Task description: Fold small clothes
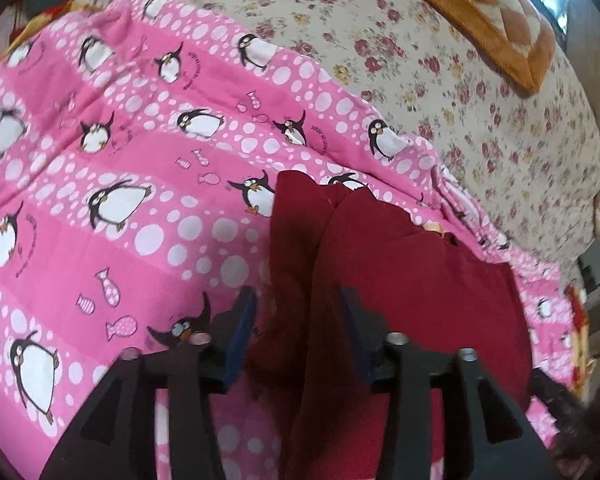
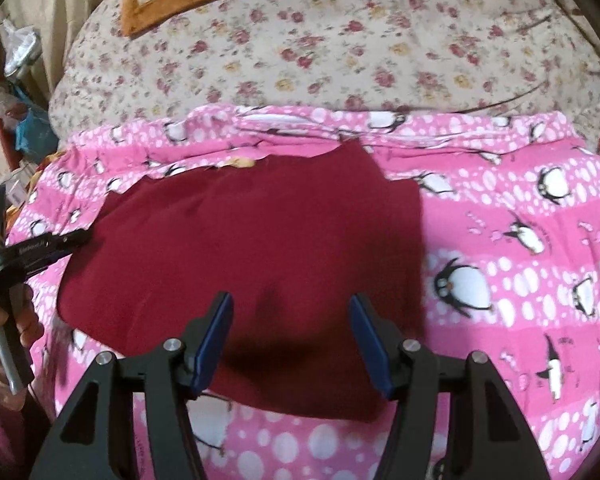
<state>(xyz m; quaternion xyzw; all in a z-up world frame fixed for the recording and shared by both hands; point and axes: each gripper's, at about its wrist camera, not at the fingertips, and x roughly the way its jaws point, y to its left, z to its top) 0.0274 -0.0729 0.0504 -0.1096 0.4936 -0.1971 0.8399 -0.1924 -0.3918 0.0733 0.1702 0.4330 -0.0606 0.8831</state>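
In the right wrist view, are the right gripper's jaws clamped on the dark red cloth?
No: the right gripper stands open above the dark red cloth, pads apart and gripping nothing.

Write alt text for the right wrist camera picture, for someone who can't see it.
The right gripper hovers with open jaws over a dark red garment spread on a pink penguin-print blanket. At the left edge, a hand holds the left gripper at the garment's edge.

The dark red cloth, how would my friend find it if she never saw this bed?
Start at the flowery cream bedspread, then come down to the pink penguin-print blanket lying over it. The plain dark red cloth lies on that blanket, below both grippers. It is the only fabric here with no pattern.
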